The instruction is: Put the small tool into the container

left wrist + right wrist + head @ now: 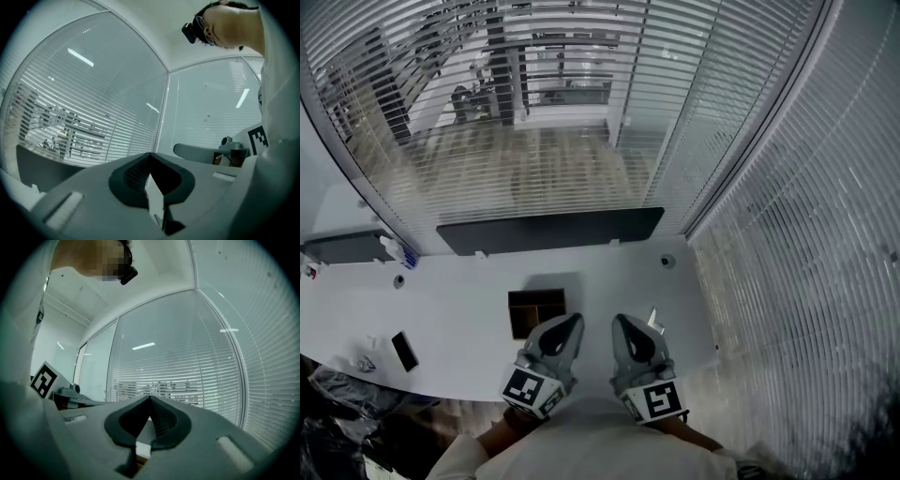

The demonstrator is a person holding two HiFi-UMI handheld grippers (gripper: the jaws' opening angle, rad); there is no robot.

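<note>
Over near table (450,319) edge: left gripper (567,330), right gripper (626,331), both clenched, empty. Container (535,312) just beyond; small tool (654,322) right. Risk: closed jaws could knock it off.

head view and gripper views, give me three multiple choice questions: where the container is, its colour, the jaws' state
1. Where is the container?
A) on the desk, just ahead of the left gripper
B) on the floor
C) on the windowsill
2. Its colour?
A) white
B) dark brown
C) red
3. Jaws of the left gripper and right gripper?
A) both wide open
B) both shut, empty
C) one gripping a tool
Answers: 1 A, the head view shows it on the white desktop; 2 B, its compartments look dark brown; 3 B, each gripper view shows tips meeting, nothing between.
</note>
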